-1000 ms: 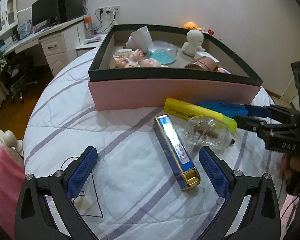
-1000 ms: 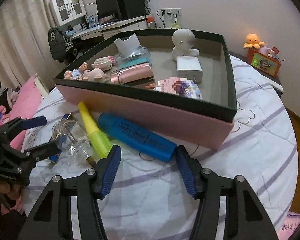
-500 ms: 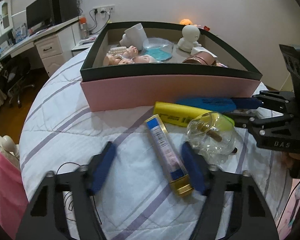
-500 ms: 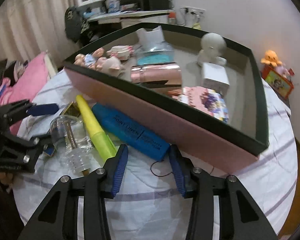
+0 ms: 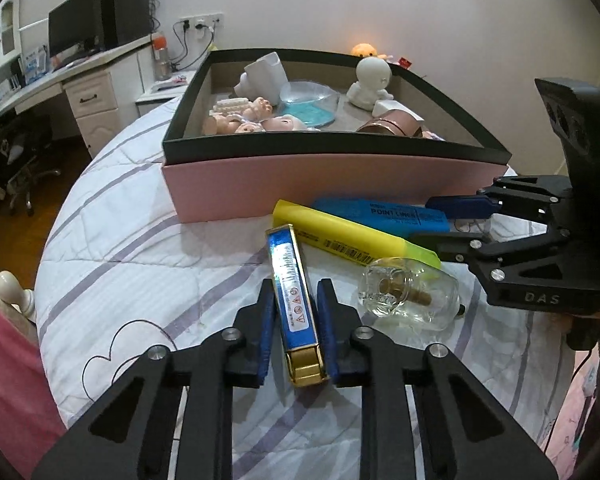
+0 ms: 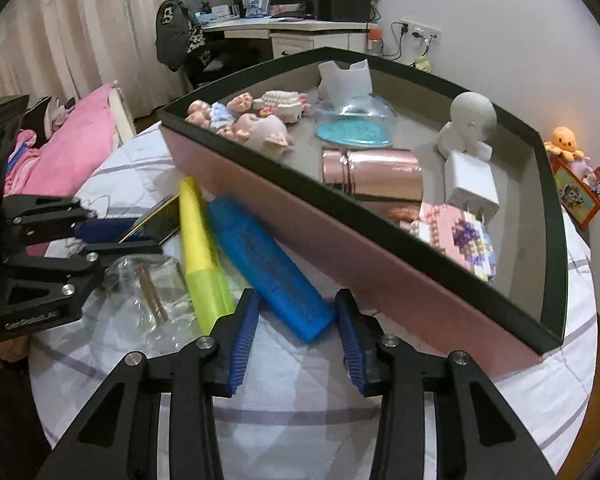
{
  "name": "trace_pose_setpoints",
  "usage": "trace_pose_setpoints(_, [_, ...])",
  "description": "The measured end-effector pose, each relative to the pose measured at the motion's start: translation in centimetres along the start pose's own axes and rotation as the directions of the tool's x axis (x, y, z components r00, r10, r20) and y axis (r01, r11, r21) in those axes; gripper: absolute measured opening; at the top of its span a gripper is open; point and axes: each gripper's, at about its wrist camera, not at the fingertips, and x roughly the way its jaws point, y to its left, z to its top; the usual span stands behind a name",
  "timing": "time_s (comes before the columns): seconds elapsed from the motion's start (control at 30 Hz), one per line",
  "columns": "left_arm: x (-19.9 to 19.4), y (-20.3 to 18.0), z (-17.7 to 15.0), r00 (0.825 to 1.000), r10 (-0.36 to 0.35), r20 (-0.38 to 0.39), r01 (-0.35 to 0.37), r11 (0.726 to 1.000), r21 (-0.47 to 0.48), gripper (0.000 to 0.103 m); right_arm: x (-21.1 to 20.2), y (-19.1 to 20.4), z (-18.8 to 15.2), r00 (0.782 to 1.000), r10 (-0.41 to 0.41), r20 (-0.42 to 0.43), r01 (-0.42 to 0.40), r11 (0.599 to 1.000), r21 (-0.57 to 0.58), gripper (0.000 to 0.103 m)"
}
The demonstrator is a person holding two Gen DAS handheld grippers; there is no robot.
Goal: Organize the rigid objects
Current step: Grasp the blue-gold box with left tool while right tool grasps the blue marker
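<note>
My left gripper (image 5: 295,300) is shut on a long blue and gold box (image 5: 294,300) lying on the white quilt. Beside it lie a yellow highlighter (image 5: 352,236), a blue marker (image 5: 380,214) and a clear glass bottle (image 5: 410,300). My right gripper (image 6: 296,316) is open, its pads on either side of the near end of the blue marker (image 6: 268,272). It also shows in the left wrist view (image 5: 444,220). The pink storage box with a black rim (image 5: 332,148) stands behind, holding dolls, a white figurine and other items.
The box (image 6: 420,280) holds a rose-gold roll (image 6: 372,172), a white charger (image 6: 472,180), a teal dish (image 6: 354,132) and a pink bead block (image 6: 460,236). A desk with a monitor (image 5: 84,32) stands at the back left. A pink pillow (image 6: 68,148) lies on the left.
My left gripper has moved forward and shut on the blue and gold box. My right gripper has moved in around the blue marker's end and narrowed.
</note>
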Motion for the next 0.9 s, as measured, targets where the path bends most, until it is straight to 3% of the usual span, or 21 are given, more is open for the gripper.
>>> trace_pose_setpoints(0.2, [-0.3,0.3,-0.4,1.000,0.011,0.005,-0.011,1.000,-0.004,0.016,0.7,0.5,0.5,1.000,0.029,0.000,-0.029,0.999,-0.024,0.042])
trace_pose_setpoints(0.3, [-0.5,0.4,-0.5,1.000,0.015,0.007,-0.015,1.000,-0.007,0.016,0.8,2.0,1.0,0.997,0.081,-0.007,-0.081,0.994,-0.077,0.042])
trace_pose_setpoints(0.43, [-0.4,0.6,-0.6,0.999,0.048,0.003,-0.048,0.999,-0.001,0.017,1.4,2.2,1.5,0.999,0.053,-0.001,-0.053,0.995,-0.084,0.042])
trace_pose_setpoints(0.57, [-0.2,0.7,-0.5,0.999,0.051,0.002,-0.051,0.999,0.004,0.017,1.7,2.2,1.7,0.997,0.076,0.000,-0.076,0.994,-0.085,0.042])
trace_pose_setpoints(0.7, [-0.3,0.9,-0.5,0.999,0.040,0.001,-0.040,0.999,-0.009,0.017,1.4,3.0,1.6,0.996,0.087,-0.004,-0.087,0.990,-0.108,0.034])
trace_pose_setpoints(0.9, [-0.7,1.0,-0.6,1.000,0.025,0.006,-0.025,1.000,-0.013,0.015,1.0,3.5,1.0,0.994,0.105,0.007,-0.104,0.992,-0.076,0.029])
